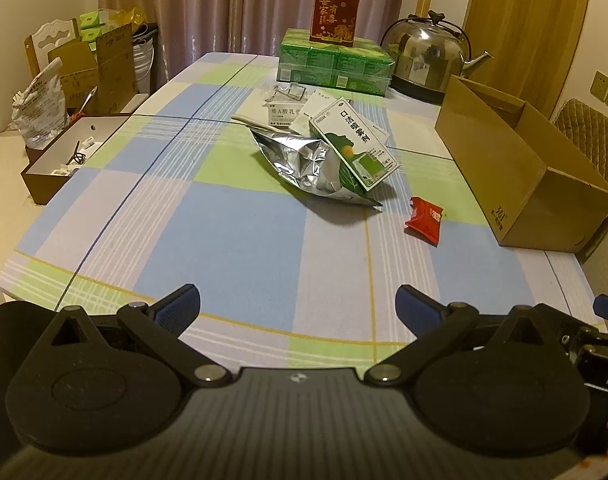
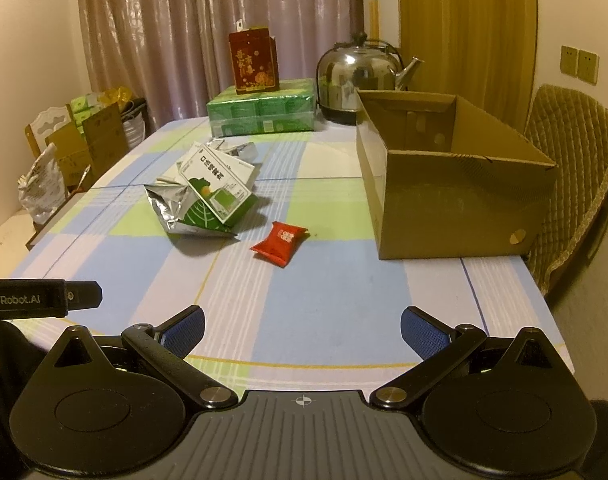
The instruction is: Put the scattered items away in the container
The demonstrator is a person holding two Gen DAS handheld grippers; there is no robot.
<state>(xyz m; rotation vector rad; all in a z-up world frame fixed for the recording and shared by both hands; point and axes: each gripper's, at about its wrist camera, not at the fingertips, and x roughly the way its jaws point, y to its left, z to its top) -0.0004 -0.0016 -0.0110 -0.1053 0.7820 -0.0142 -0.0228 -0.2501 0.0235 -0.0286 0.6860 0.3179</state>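
An open cardboard box (image 1: pixel 520 172) (image 2: pixel 456 196) stands at the table's right edge. A red snack packet (image 1: pixel 424 220) (image 2: pixel 279 244) lies left of it. Further left, a white-and-green carton (image 1: pixel 356 148) (image 2: pixel 217 184) leans on a crumpled silver foil bag (image 1: pixel 304 164) (image 2: pixel 171 208). Behind them lie a small white medicine box (image 1: pixel 283 114) and a clear wrapper (image 1: pixel 285 92). My left gripper (image 1: pixel 297 304) is open and empty over the near table edge. My right gripper (image 2: pixel 301 326) is open and empty, also near the front edge, well short of the items.
At the far end stand a green multipack (image 1: pixel 336 64) (image 2: pixel 263 114) with a red box (image 1: pixel 335 10) (image 2: pixel 253 62) on top, and a steel kettle (image 1: pixel 428 56) (image 2: pixel 360 76). A brown tray (image 1: pixel 63 156) sits off the left edge. A padded chair (image 2: pixel 572 184) stands right of the box.
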